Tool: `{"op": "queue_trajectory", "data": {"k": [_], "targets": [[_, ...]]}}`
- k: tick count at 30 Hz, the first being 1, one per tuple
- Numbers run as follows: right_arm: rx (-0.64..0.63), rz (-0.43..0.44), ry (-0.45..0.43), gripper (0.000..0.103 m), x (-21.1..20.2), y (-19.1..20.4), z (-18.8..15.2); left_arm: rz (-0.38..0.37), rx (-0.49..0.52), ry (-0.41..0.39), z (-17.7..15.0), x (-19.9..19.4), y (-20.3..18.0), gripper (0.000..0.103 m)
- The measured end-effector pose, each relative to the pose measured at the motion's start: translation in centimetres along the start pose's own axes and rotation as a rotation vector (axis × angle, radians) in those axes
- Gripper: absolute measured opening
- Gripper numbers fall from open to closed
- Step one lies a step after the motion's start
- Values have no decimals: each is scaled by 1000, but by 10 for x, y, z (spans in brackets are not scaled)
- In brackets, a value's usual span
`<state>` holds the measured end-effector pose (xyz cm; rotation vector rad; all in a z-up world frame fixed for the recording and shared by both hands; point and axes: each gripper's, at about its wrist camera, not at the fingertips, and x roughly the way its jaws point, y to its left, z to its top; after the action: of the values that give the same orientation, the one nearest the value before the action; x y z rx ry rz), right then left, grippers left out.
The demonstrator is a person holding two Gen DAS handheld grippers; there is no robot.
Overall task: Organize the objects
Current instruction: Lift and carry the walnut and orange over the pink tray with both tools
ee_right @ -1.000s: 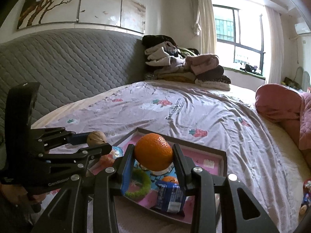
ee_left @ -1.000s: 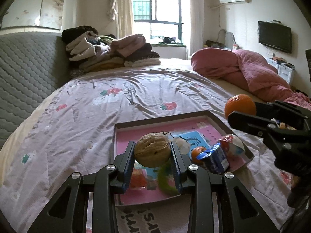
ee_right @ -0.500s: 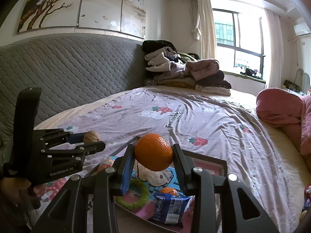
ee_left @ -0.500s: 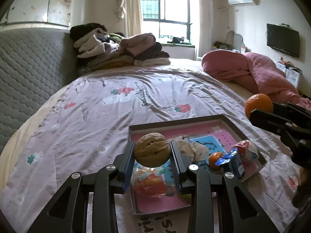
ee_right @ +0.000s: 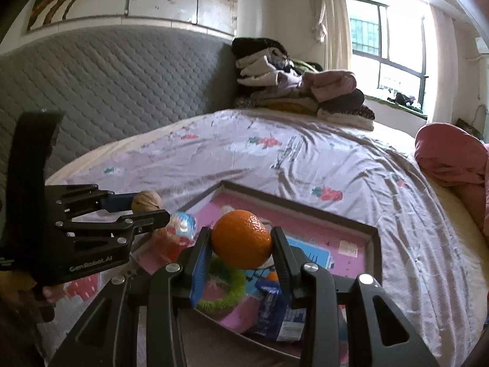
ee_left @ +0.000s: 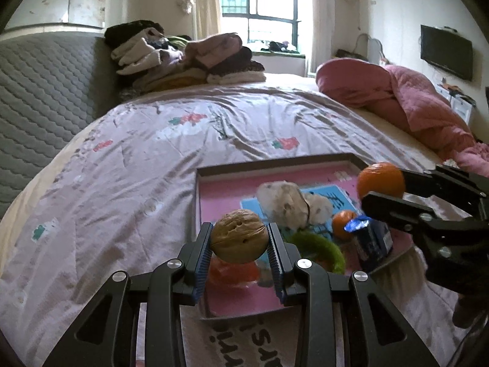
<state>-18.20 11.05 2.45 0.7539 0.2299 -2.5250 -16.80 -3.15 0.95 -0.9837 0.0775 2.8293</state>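
On the bed (ee_left: 128, 165) lies a pink-lined tray (ee_left: 262, 169) holding a green ring (ee_left: 324, 246), blue packet (ee_left: 373, 238) and small orange (ee_left: 342, 221). At its 3 o'clock the right gripper (ee_right: 241, 244) clamps an orange (ee_right: 241, 241); at 6 o'clock the left gripper (ee_left: 239, 237) clamps a walnut (ee_left: 239, 235).

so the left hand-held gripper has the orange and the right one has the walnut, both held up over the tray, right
Not quite: they are swapped. The left wrist view shows the left hand-held gripper shut on the walnut, and the right wrist view shows the right hand-held gripper shut on the orange. Both are held up over the tray.
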Motion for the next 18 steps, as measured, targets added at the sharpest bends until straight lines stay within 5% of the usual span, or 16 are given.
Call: {"op": "queue_trajectory", "data": {"k": [18], "targets": [[-18,12,119,39,33,-1,-24,-42,45,66,-24,14,-22,35]]}}
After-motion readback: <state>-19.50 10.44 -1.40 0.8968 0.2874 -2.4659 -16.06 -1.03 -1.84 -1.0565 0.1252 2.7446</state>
